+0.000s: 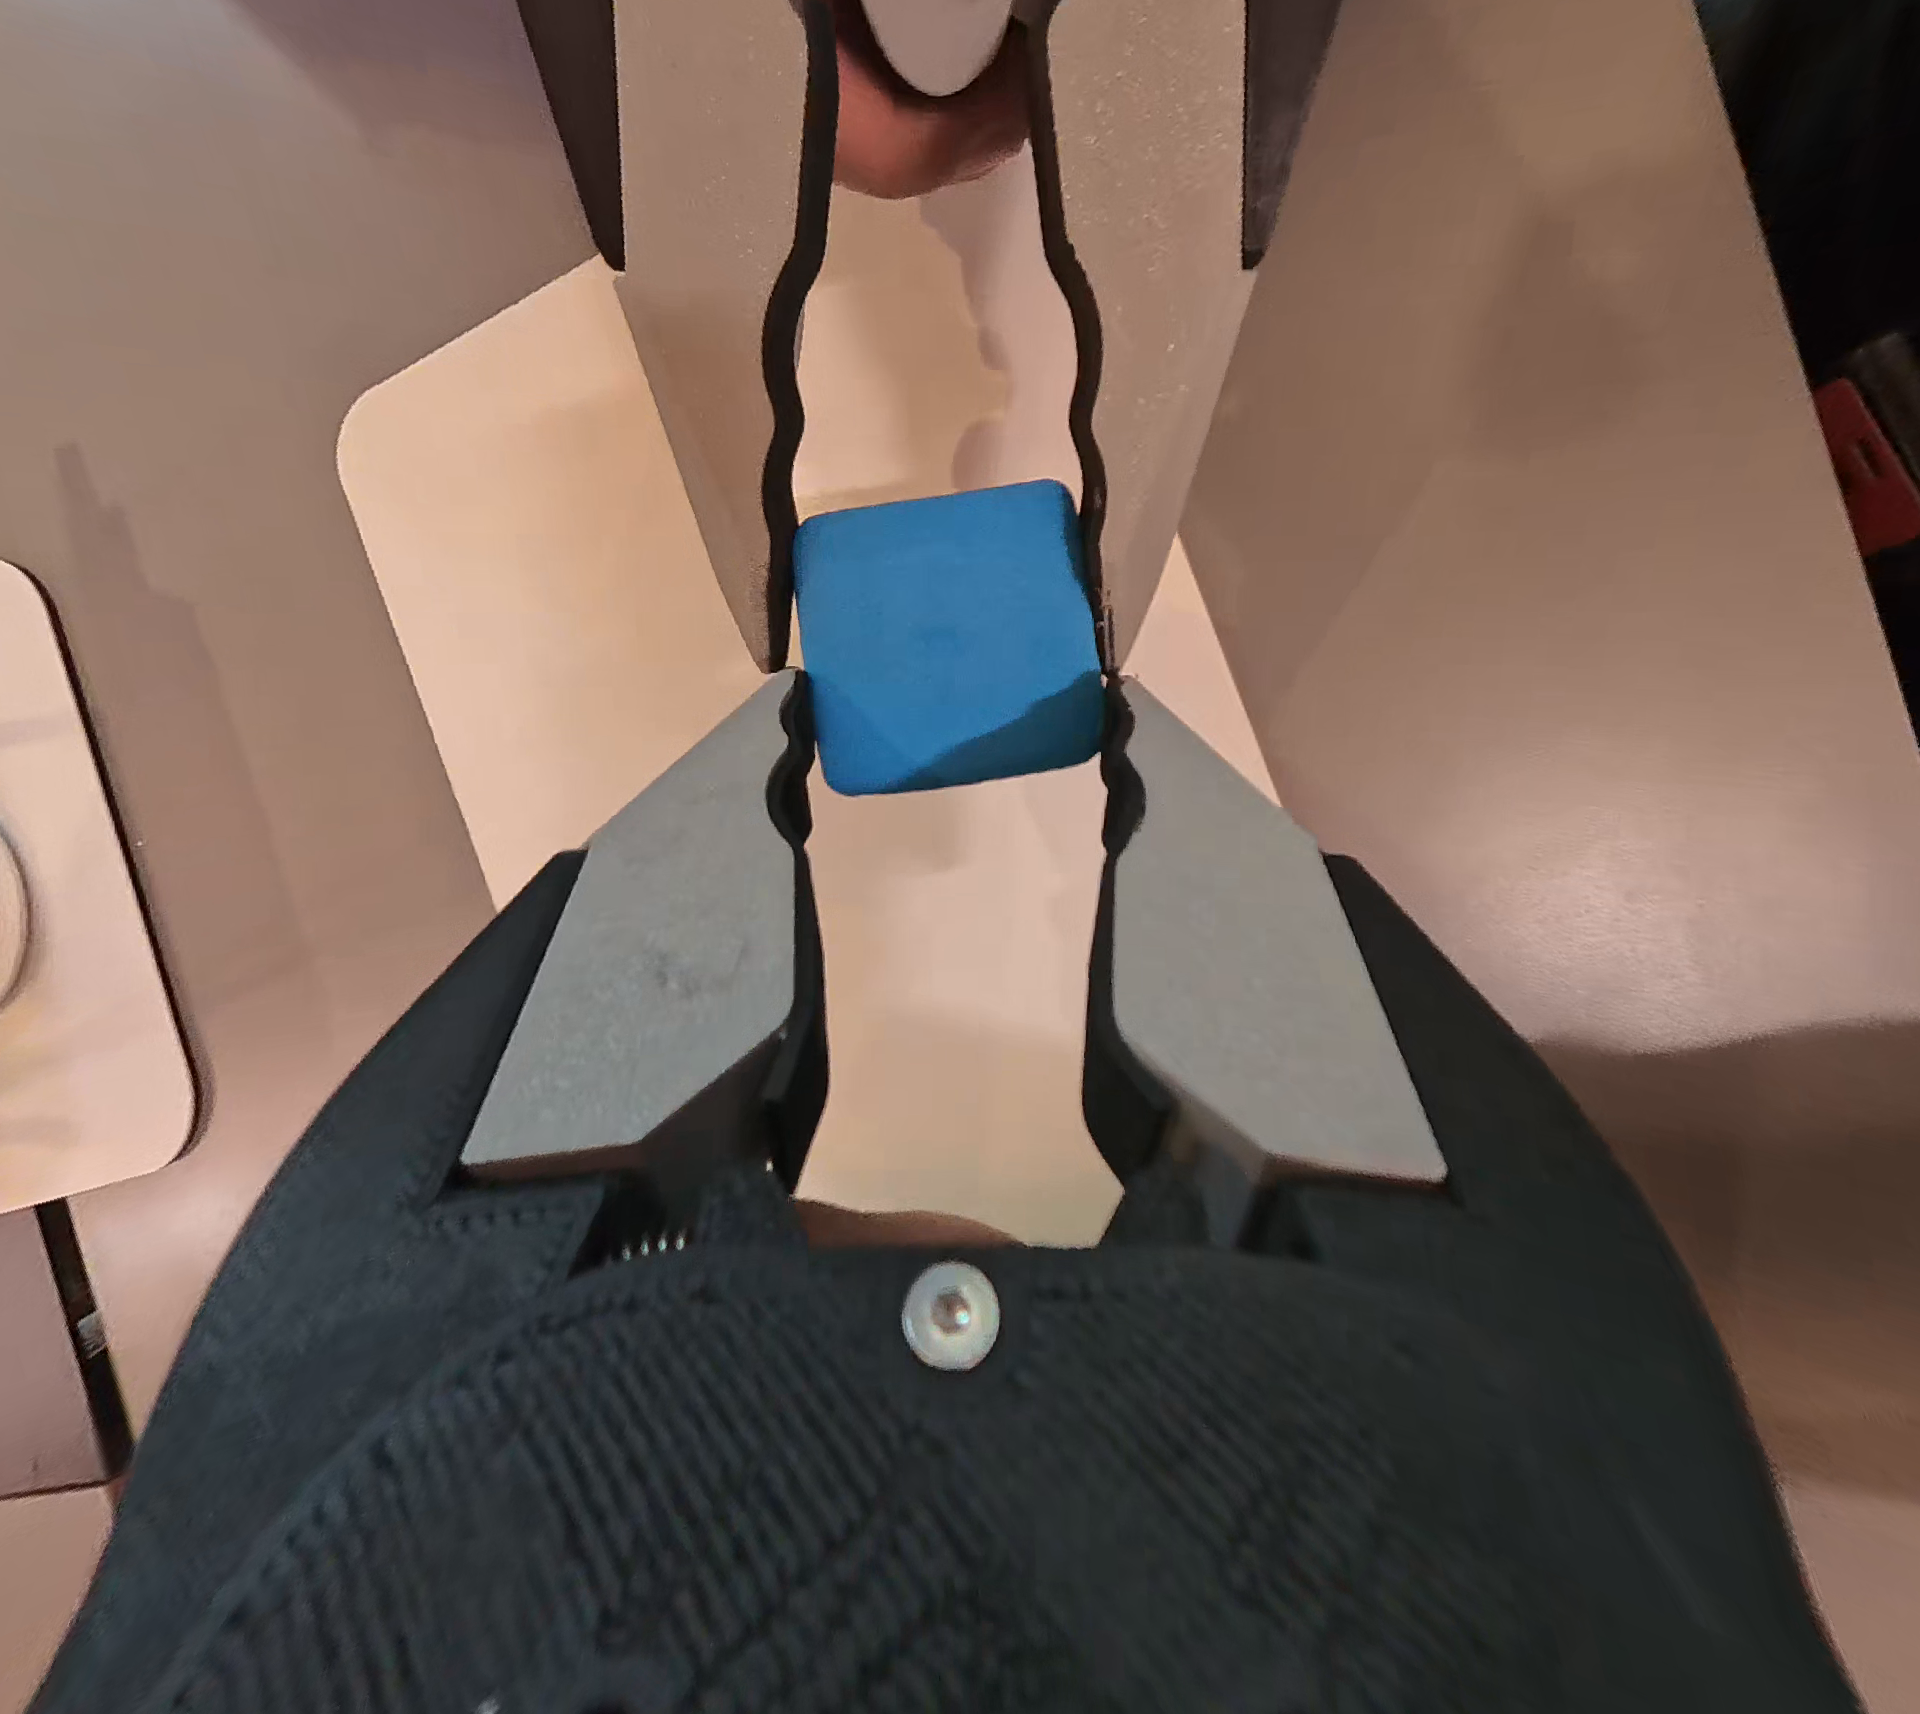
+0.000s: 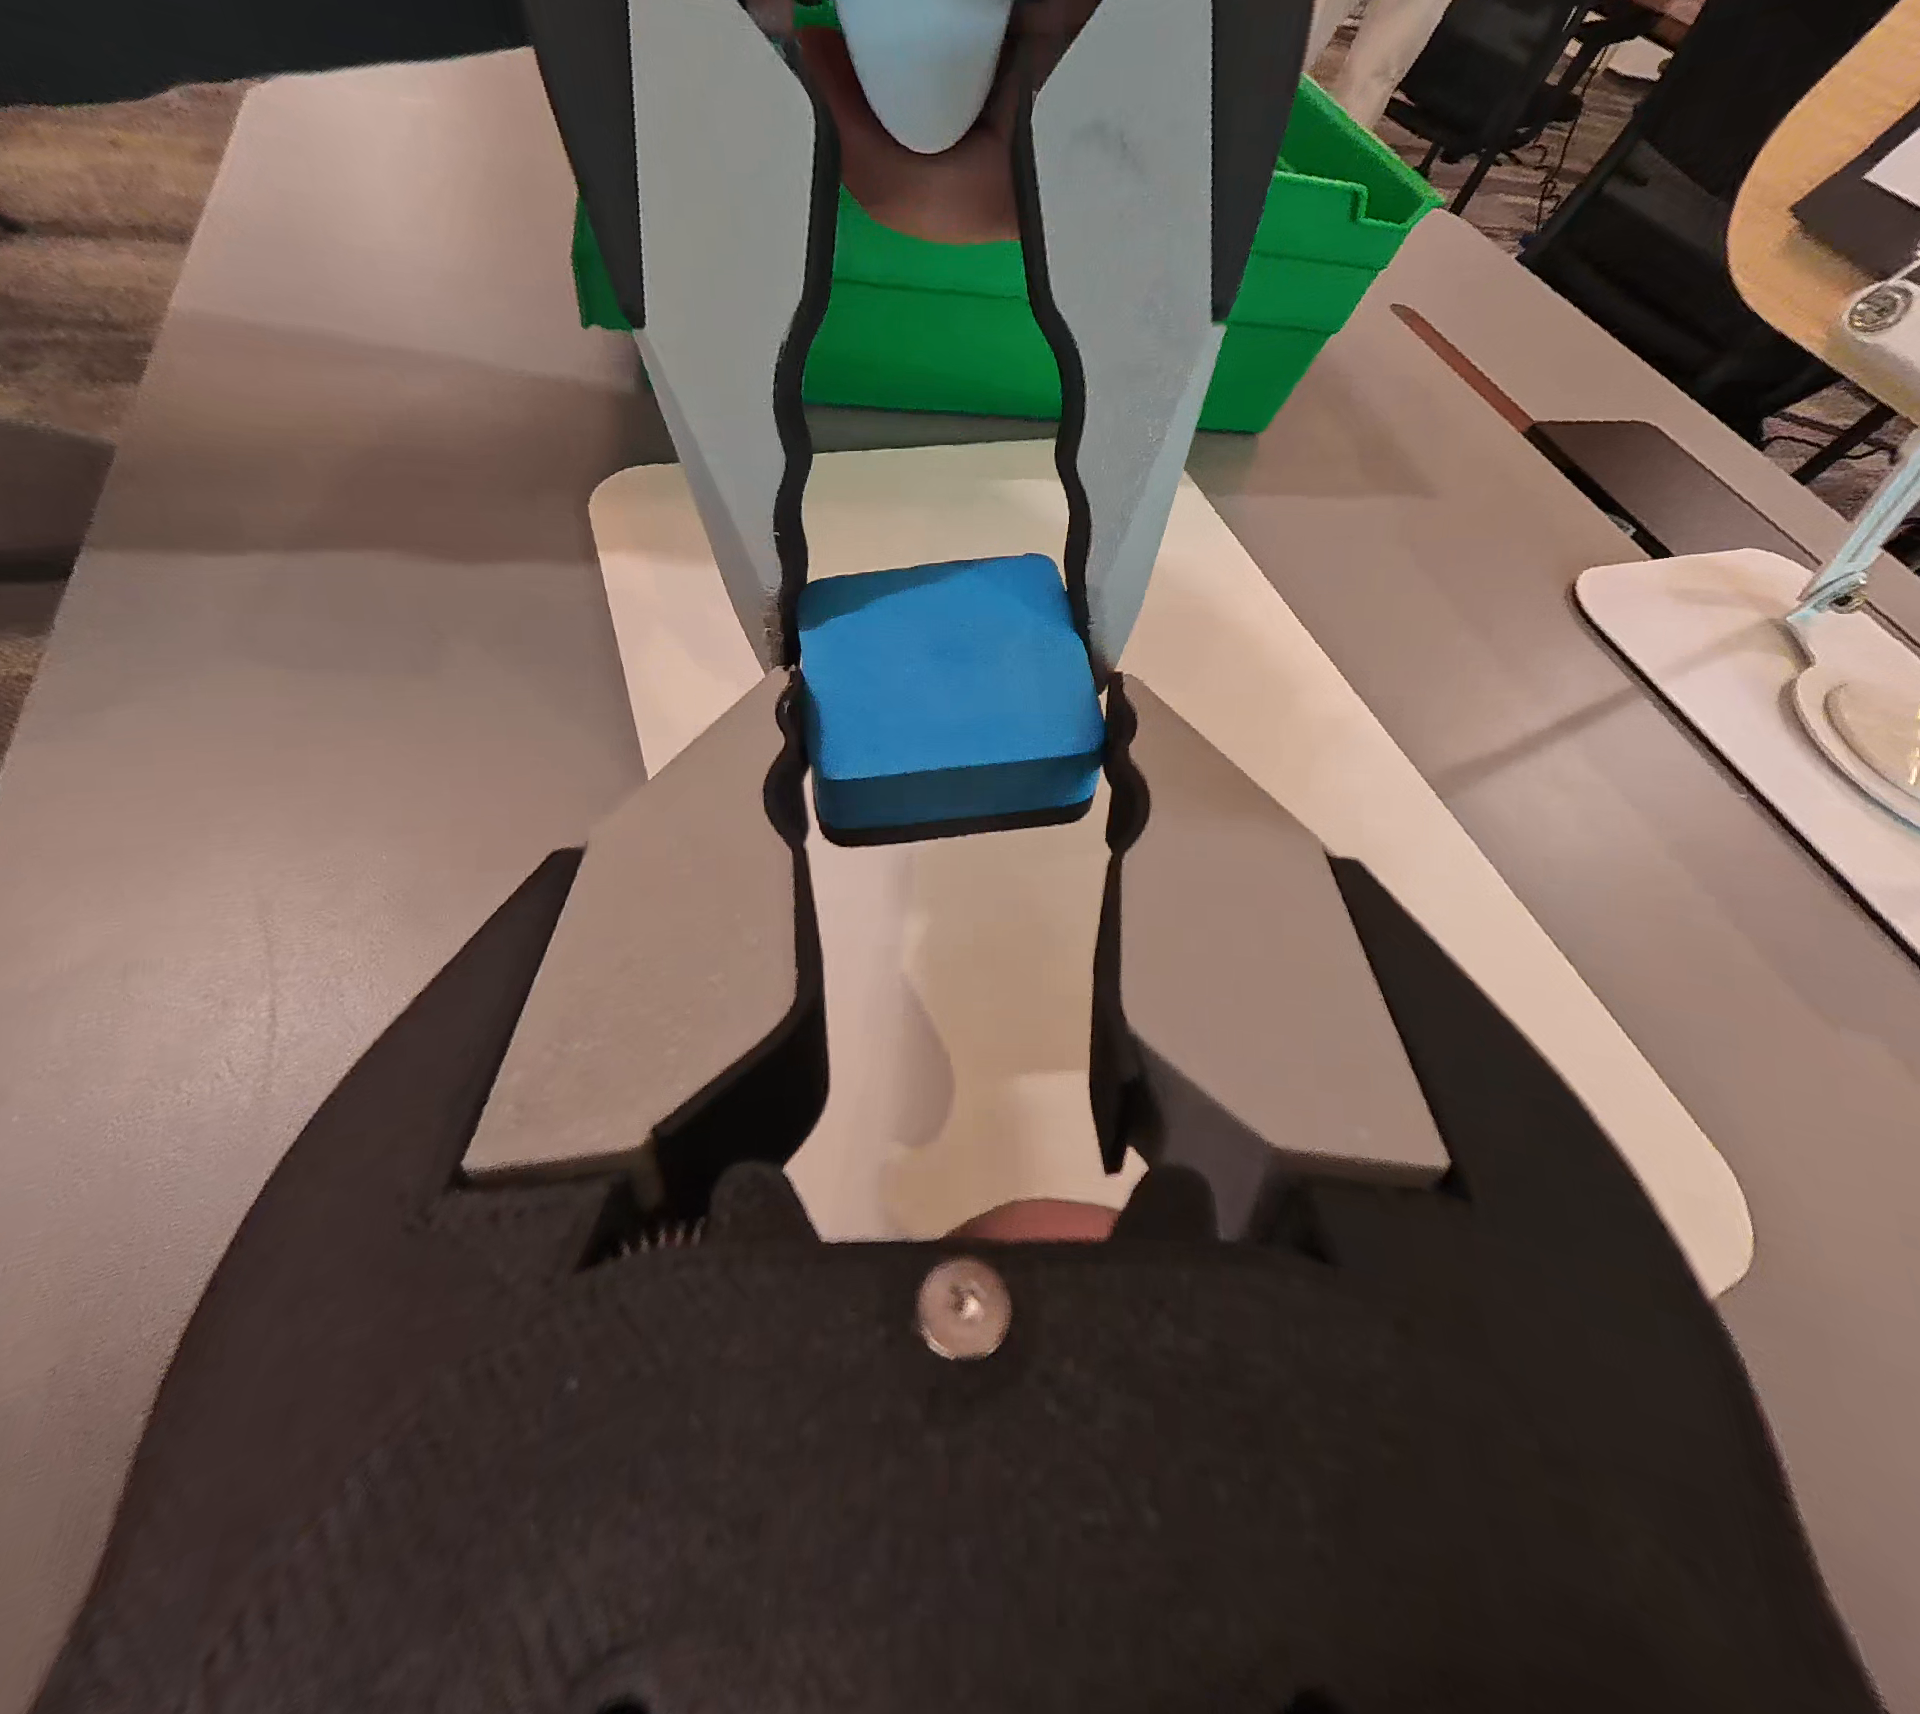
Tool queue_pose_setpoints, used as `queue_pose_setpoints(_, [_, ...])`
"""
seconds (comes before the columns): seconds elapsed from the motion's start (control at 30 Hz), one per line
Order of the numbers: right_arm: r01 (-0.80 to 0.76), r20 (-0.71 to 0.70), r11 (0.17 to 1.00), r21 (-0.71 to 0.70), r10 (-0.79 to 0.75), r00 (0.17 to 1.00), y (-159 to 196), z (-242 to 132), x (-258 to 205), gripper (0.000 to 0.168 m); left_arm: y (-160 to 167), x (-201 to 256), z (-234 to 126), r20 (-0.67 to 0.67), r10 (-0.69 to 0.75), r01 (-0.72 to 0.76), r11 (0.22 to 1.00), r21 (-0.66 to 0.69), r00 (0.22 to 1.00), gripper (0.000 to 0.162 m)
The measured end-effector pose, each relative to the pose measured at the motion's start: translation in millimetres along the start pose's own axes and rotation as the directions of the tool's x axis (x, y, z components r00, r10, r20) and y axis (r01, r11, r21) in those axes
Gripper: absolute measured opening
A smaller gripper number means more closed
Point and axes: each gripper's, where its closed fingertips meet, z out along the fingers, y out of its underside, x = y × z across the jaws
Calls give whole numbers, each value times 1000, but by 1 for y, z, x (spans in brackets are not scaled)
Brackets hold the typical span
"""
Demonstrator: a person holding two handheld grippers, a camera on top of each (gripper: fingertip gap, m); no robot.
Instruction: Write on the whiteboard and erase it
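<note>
A blue block eraser [image 1: 940, 584] with a dark underside hangs just above the white whiteboard [image 1: 520, 573], which lies flat on the grey table. My left gripper [image 1: 951, 698] and my right gripper [image 2: 951, 703] point at each other, tip to tip. Both have their fingertips pressed on the eraser's two sides. In the left wrist view the right gripper [image 1: 940, 641] comes in from the top. In the right wrist view the left gripper [image 2: 940, 636] comes in from the top, with the eraser [image 2: 945, 677] over the whiteboard [image 2: 1299, 833]. No marker is in view.
A green plastic bin [image 2: 1320, 293] stands on the grey table [image 2: 312, 729] behind the whiteboard. A second white board [image 2: 1714, 656] carrying a lamp base lies to the right; it also shows in the left wrist view [image 1: 83, 885]. Chairs and standing people are at the far right. My left and right fingertips are right by each other.
</note>
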Motion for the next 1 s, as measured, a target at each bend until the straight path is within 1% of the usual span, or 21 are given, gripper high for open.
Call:
queue_pose_setpoints(0.1, [-1, 8, 1000, 7, 1, 1000, -2, -3, 1, 54, -2, -2, -2, 32, -64, 63, 997, 36, 997, 53])
queue_pose_setpoints(0.17, [-27, -23, 1000, 3, 27, 999, 0, -6, 10, 54, 16, -15, -7, 143, -173, 178, 984, -22, 975, 56])
queue_pose_setpoints(0.2, [-54, -46, 999, 3, 54, 998, 1, -9, 17, 54, 29, -20, -9, 207, -250, 266, 963, -50, 946, 56])
queue_pose_setpoints(0.27, [-120, -139, 993, 9, 120, 983, 5, -16, 40, 54, 52, -13, -9, 264, -410, 447, 889, -100, 873, 56])
queue_pose_setpoints(0.3, [-160, -203, 987, 17, 160, 966, 8, -21, 55, 54, 55, -8, -6, 287, -464, 506, 858, -90, 838, 56])
queue_pose_setpoints(0.33, [-203, -257, 979, 36, 205, 944, 11, -27, 69, 54, 51, -3, -1, 305, -487, 525, 849, -52, 818, 50])
queue_pose_setpoints(0.4, [-273, -346, 956, 105, 292, 892, 14, -40, 94, 54, 37, 9, 14, 311, -472, 491, 871, 19, 825, 35])
queue_pose_setpoints(0.43, [-298, -393, 945, 136, 327, 859, 16, -46, 106, 54, 37, 13, 23, 328, -449, 472, 881, 9, 831, 34])
queue_pose_setpoints(0.47, [-321, -428, 934, 158, 358, 830, 20, -50, 116, 54, 42, 16, 31, 348, -424, 461, 887, -28, 836, 35])
queue_pose_setpoints(0.5, [-344, -452, 924, 170, 383, 805, 25, -51, 125, 54, 45, 17, 37, 359, -411, 455, 890, -43, 838, 12])
queue_pose_setpoints(0.53, [-366, -477, 916, 166, 399, 783, 31, -51, 133, 54, 43, 21, 42, 333, -408, 443, 896, -32, 850, 0])
queue_pose_setpoints(0.6, [-412, -529, 902, 125, 412, 742, 46, -47, 147, 54, 37, 23, 44, 292, -453, 465, 885, 30, 842, 0])
queue_pose_setpoints(0.67, [-426, -586, 903, 61, 378, 717, 57, -42, 160, 54, 28, 36, 47, 173, -489, 485, 872, 67, 855, 0])
queue_pose_setpoints(0.73, [-423, -632, 906, 17, 337, 698, 64, -39, 176, 54, 27, 45, 46, 107, -513, 508, 858, 73, 851, 0])
queue_pose_setpoints(0.8, [-441, -633, 897, 24, 355, 687, 65, -36, 189, 54, 29, 49, 44, 109, -507, 503, 862, 66, 855, 0])
queue_pose_setpoints(0.87, [-478, -649, 878, 31, 382, 658, 71, -35, 205, 54, 31, 52, 42, 104, -499, 494, 867, 64, 861, 0])
queue_pose_setpoints(1.0, [-597, -672, 801, -47, 417, 612, 103, -28, 225, 54, 30, 51, 42, 79, -520, 511, 852, 111, 851, 0])
